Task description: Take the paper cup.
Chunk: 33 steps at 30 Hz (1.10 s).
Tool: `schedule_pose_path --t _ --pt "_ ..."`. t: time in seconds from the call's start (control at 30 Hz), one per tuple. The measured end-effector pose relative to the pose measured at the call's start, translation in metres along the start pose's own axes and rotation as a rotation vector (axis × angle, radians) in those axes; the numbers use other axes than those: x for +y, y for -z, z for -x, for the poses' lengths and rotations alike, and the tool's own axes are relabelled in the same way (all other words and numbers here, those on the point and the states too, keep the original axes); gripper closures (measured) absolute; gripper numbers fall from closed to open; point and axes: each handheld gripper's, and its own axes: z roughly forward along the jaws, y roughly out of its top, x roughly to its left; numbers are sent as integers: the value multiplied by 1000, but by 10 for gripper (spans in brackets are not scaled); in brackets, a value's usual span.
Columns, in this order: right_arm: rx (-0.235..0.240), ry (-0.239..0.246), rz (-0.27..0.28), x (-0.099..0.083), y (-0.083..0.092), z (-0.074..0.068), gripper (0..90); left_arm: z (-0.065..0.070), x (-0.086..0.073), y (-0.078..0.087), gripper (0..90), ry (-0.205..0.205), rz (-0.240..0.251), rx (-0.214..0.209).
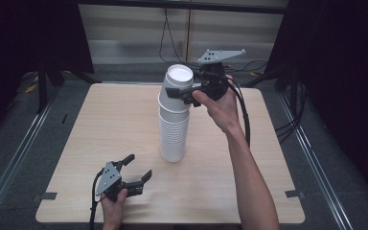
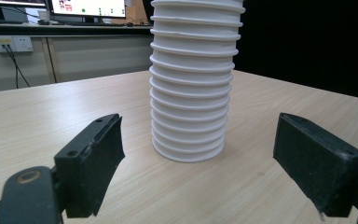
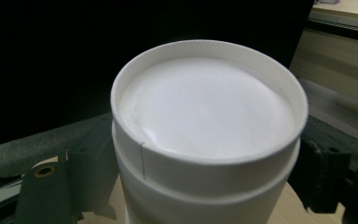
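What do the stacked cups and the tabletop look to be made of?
Stacked cups: likely paper, matte white, with rolled rims and a side seam on the top one. Tabletop: pale wood or wood-look laminate, smooth, fine straight grain; which one is unclear.

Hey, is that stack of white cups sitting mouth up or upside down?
Upside down. The stack of white cups shows rolled rims facing the table, widening downward, and the top cup presents its closed recessed base.

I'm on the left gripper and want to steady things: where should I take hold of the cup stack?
Grip the cup stack low, near its base, coming in level from the person's side. The left gripper already faces it with open fingers either side. The ridged rims give purchase, and the right gripper holds the top.
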Motion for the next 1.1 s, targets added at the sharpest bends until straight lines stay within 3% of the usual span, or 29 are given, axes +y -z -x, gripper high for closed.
schedule_pose_path --t 0.33,0.53,0.77,1.1 --pt "-15 -1 49 1 5 -2 213 0 0 0 158 0 0 -1" --pt "-10 -12 120 3 12 -2 215 0 0 0 158 0 0 -1" --pt "-15 -32 175 1 16 -1 217 0 0 0 158 14 1 -8" --pt "-12 -45 246 -2 24 0 219 0 0 0 157 2 0 -7"
